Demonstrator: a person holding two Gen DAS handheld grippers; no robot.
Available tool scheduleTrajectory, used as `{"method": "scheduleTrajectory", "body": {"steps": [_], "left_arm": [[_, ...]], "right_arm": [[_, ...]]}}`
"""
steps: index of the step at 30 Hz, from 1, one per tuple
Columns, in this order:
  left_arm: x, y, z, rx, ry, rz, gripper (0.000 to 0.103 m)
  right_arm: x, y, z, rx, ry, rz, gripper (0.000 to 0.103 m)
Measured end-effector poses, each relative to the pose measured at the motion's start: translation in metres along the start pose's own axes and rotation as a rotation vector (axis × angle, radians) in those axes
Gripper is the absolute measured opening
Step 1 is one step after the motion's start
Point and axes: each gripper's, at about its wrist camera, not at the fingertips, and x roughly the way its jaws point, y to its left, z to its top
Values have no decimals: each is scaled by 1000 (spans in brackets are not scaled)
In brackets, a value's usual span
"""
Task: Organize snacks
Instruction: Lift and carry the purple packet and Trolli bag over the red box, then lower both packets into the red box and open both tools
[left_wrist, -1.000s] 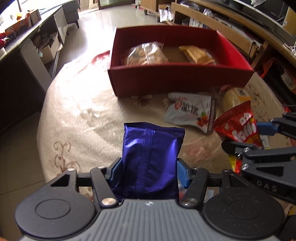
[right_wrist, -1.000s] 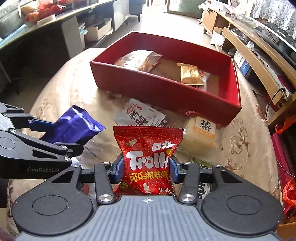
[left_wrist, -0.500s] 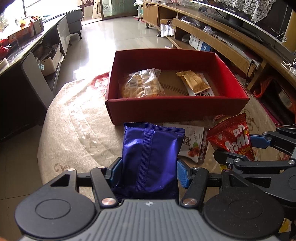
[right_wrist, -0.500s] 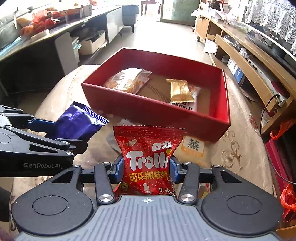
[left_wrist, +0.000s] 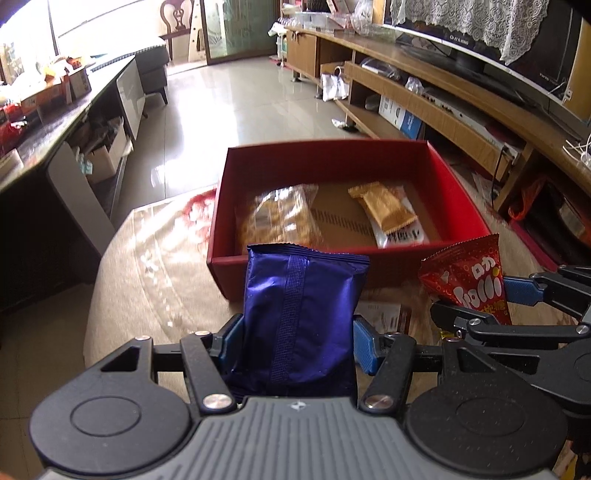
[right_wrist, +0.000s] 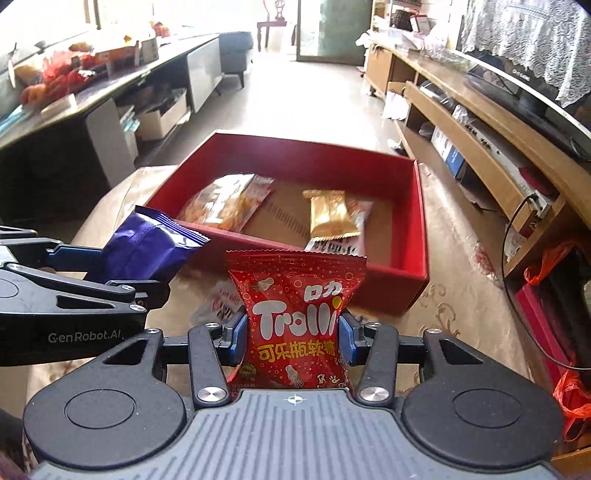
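A: Start with the biggest thing.

B: The round table (left_wrist: 147, 266), under a beige patterned cloth. On it sits the red box (left_wrist: 454, 192), open-topped, with a brown cardboard floor.

A: What lies in the box?

B: A clear bag of brownish snacks (right_wrist: 229, 201) on its left side, and a gold packet (right_wrist: 328, 214) toward the right, resting partly on a white packet (left_wrist: 400, 234).

A: And the claws?

B: The left gripper (left_wrist: 295, 343) is clamped on a blue packet (left_wrist: 299, 310), its blue pads pressed into both sides, the packet standing upright with its top edge before the box's near wall. The right gripper (right_wrist: 293, 334) squeezes a red Trolli bag (right_wrist: 295, 321) the same way, pinched at the waist. Both are held above the table, just short of the box.

A: Does one camera give more than the other?

B: The left one shows the blue packet's back seam and the right gripper side-on, with the red bag sticking up beside it. The right one shows the Trolli print face-on and the left gripper from the side, the blue packet tilted toward the box. It also catches a blurred white-and-red packet (right_wrist: 221, 299) on the cloth below the claws.
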Motion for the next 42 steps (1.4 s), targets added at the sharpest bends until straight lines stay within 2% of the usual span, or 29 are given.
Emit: {"method": "scheduleTrajectory", "body": {"steps": [17,30,42], "left_arm": [[16,-12,59,13,-107,61,55],[41,-12,82,-2,-117,83,54],[81,-4,95,-37,-70,101,54]], "right_arm": [[18,-26,43,83,-89,-41,55],[40,-35,61,95,-100,-49,55],[76,-36,73,90,-66,-49,55]]}}
